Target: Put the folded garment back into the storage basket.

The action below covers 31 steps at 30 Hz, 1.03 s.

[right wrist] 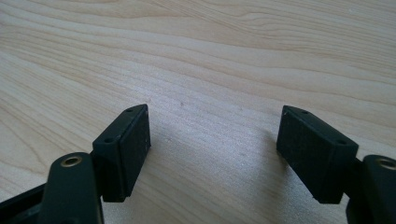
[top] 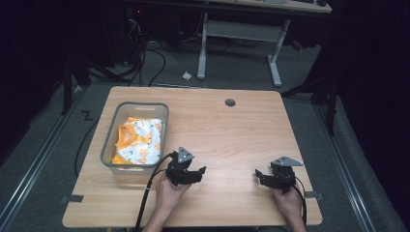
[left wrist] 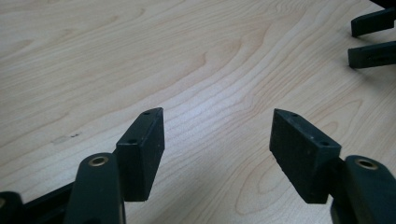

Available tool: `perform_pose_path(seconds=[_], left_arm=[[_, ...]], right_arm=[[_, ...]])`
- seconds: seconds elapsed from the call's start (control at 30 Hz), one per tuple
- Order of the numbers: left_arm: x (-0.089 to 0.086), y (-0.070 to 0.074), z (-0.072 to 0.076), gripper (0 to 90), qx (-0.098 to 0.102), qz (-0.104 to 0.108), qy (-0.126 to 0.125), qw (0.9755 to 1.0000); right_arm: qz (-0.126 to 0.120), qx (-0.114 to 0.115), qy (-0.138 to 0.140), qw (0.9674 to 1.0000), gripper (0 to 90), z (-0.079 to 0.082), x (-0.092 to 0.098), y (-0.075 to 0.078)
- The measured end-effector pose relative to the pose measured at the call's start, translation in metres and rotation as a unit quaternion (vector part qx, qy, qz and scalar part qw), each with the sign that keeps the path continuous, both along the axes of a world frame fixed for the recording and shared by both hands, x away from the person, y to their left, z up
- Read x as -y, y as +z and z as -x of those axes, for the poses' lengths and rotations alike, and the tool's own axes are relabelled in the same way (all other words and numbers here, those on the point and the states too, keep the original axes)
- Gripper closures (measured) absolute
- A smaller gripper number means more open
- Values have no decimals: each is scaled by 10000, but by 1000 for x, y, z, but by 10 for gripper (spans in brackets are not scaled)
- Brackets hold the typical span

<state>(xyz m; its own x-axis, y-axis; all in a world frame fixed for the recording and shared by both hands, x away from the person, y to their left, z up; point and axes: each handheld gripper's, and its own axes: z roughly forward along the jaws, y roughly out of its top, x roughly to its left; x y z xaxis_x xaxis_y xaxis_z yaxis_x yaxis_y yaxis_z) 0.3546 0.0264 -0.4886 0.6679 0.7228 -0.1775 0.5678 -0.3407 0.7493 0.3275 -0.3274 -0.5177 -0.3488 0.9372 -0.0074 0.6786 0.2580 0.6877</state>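
A light wooden surface (top: pixel 232 130) carries a grey plastic bin (top: pixel 112 140) near its left edge. Inside the bin lies a crumpled garment (top: pixel 140 140), white with small orange and green prints and orange trim along its edges; it is bunched up and fills most of the bin's floor. A small round dark grommet (top: pixel 230 102) sits in the surface near the far edge, well apart from the bin.

The person's left hand (top: pixel 169 191) holds the left claw (top: pixel 196 173) low over the surface, just beside the bin's near right corner, pointing toward the middle. In the left gripper view its jaws stand wide apart with bare wood grain between them, clamped on nothing, and the tips of the other claw show at the upper right.

The right hand (top: pixel 289 200) holds the right claw (top: pixel 261 176) near the front right part of the surface, aimed toward the left one. In the right gripper view its jaws are likewise spread wide over bare wood. A black cable (top: pixel 145 198) trails from the left claw off the near edge.
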Motion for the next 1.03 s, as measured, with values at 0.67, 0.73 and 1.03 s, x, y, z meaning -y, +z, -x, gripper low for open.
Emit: perform_pose_path(seconds=[0.67,0.73,1.03], left_arm=[[18,-35,8,355,282,-660,82,9974],[18,-35,9,341,272,-671,168,9972],[17,-35,9,327,235,-658,261,9972]], right_arm=[[-1,1,0,10000,263,0,0,0],[-1,0,0,10000,263,0,0,0],[-1,4,2,10000,263,0,0,0]])
